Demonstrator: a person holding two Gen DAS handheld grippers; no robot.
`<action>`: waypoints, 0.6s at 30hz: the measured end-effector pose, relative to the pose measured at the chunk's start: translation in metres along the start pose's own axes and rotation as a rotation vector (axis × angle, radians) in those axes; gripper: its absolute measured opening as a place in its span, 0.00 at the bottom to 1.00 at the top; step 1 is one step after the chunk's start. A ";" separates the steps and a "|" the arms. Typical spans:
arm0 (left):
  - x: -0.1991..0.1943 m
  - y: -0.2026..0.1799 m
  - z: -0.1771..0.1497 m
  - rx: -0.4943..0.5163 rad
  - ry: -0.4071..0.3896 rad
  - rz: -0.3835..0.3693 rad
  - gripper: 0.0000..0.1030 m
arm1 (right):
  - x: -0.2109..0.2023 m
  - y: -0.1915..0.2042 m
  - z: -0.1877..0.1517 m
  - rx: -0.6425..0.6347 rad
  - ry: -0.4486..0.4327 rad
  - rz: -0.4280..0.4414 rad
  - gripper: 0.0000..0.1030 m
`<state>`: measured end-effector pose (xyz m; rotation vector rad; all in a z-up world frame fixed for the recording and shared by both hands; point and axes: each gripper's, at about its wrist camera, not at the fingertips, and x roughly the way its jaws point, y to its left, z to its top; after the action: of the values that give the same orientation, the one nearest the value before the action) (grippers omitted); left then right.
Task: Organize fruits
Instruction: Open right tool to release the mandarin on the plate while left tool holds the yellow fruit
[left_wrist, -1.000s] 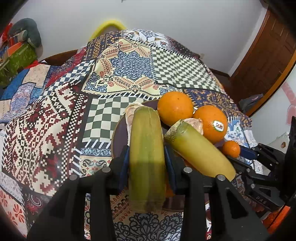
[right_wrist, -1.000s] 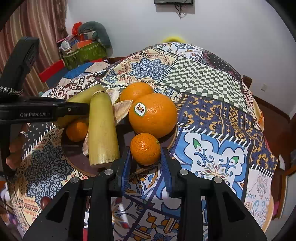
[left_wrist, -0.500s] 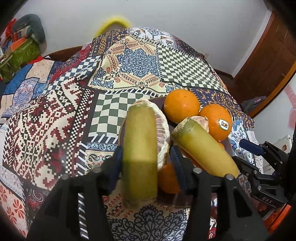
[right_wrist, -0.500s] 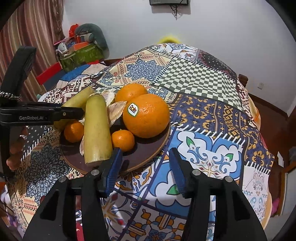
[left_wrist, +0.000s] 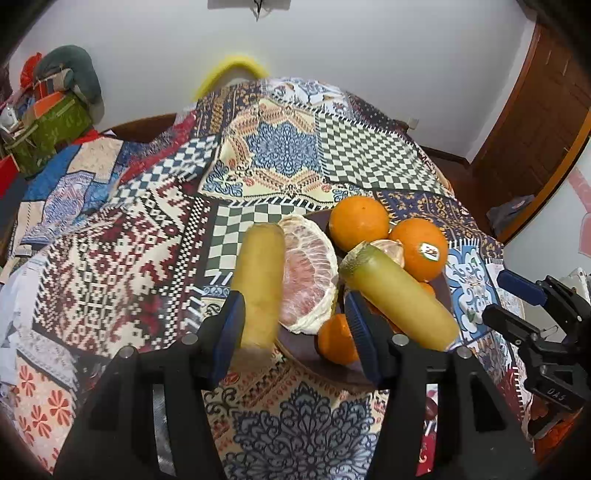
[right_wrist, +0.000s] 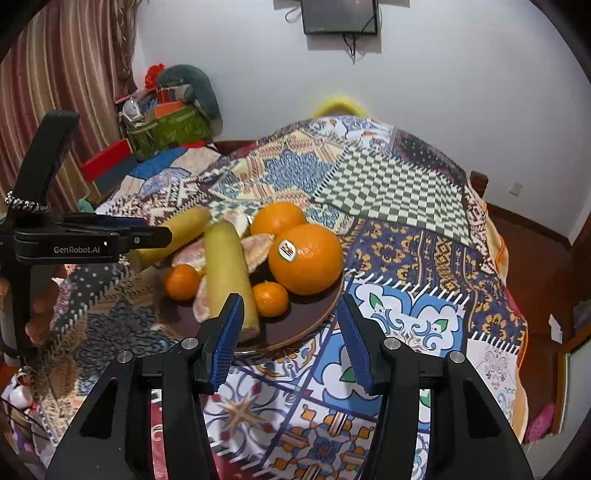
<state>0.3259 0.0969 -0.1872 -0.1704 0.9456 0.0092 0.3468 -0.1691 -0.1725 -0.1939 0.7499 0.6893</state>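
A dark brown plate (right_wrist: 295, 328) on the patterned cloth holds two big oranges (right_wrist: 306, 258), two small mandarins (right_wrist: 270, 298), pomelo pieces (left_wrist: 308, 280) and a yellow-green cane piece (right_wrist: 229, 273). A second cane piece (left_wrist: 258, 288) leans at the plate's left rim, against the left finger of my left gripper (left_wrist: 295, 332), whose jaws stand wide apart. My right gripper (right_wrist: 290, 339) is open and empty, just in front of the plate's near rim. The left gripper also shows at the left of the right wrist view (right_wrist: 110, 240).
A patchwork cloth (left_wrist: 280, 155) covers the table. A green bag with clutter (right_wrist: 166, 125) stands at the back left, by a striped curtain. A wooden door (left_wrist: 535, 129) is at the right. A yellow chair back (right_wrist: 338, 103) rises behind the table.
My left gripper opened and let go of the cane piece, which now leans at the plate's left. My right gripper released the small mandarin onto the plate and drew back.
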 end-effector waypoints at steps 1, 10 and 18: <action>-0.005 -0.001 -0.001 0.006 -0.003 -0.004 0.56 | -0.004 0.002 0.000 0.000 -0.006 0.002 0.48; -0.007 0.022 0.002 0.000 -0.014 0.069 0.57 | -0.017 0.011 -0.004 -0.017 -0.028 0.006 0.48; 0.040 0.051 0.015 0.011 0.063 0.115 0.51 | -0.009 0.004 -0.004 -0.023 -0.030 -0.012 0.48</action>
<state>0.3574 0.1464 -0.2181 -0.1068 1.0173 0.1050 0.3369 -0.1720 -0.1693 -0.2083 0.7120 0.6881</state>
